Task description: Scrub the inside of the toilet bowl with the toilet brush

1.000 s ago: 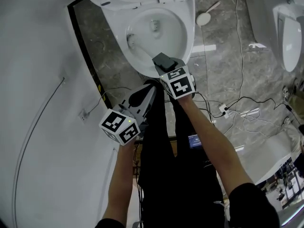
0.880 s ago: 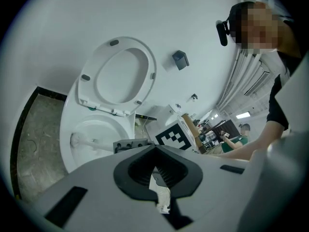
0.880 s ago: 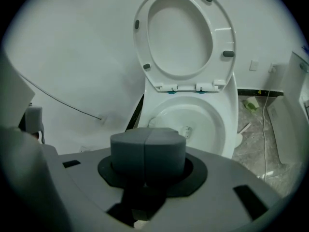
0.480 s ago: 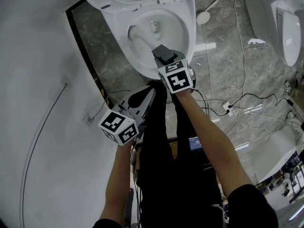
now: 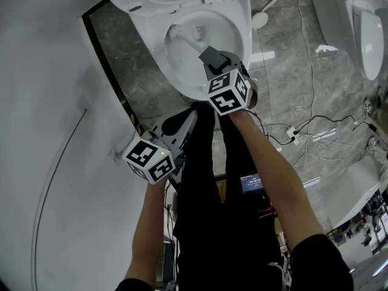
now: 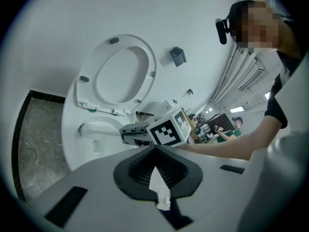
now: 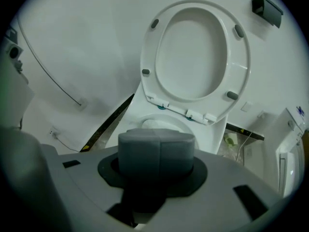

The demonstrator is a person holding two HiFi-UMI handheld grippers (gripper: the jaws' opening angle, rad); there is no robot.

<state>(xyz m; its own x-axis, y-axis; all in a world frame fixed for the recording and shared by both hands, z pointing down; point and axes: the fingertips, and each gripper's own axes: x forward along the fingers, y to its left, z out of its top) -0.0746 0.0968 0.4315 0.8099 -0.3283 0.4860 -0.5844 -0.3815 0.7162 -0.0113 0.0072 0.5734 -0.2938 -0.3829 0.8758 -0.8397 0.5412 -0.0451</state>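
So the right gripper [image 5: 209, 56] is up at 12 o'clock in the head view, hanging right over the toilet bowl [image 5: 237, 32], and its jaws are clenched on the handle of the toilet brush [image 5: 180, 36]. The white handle runs off toward 10 o'clock from the jaws, and the brush end sits down inside the bowl against the far-left wall, just under the rim. You get a nice side look at it from the left gripper view too: the brush [image 6: 99, 128] pokes out of the right gripper [image 6: 131, 133] straight into the bowl [image 6: 72, 144]. In the right gripper view the two grey pads [image 7: 140, 153] are pressed together with no gap, and they block the brush itself, so all you see past them is the bowl and the raised seat [image 7: 195, 57] tipped back against the wall. The left gripper [image 5: 189, 119] hangs back around 8 o'clock of the head view, well apart from the toilet, with its jaws closed together on nothing and aimed up toward 1 o'clock. Cables [image 5: 315, 123] are strewn over the marble floor [image 5: 285, 71] at 3 o'clock.
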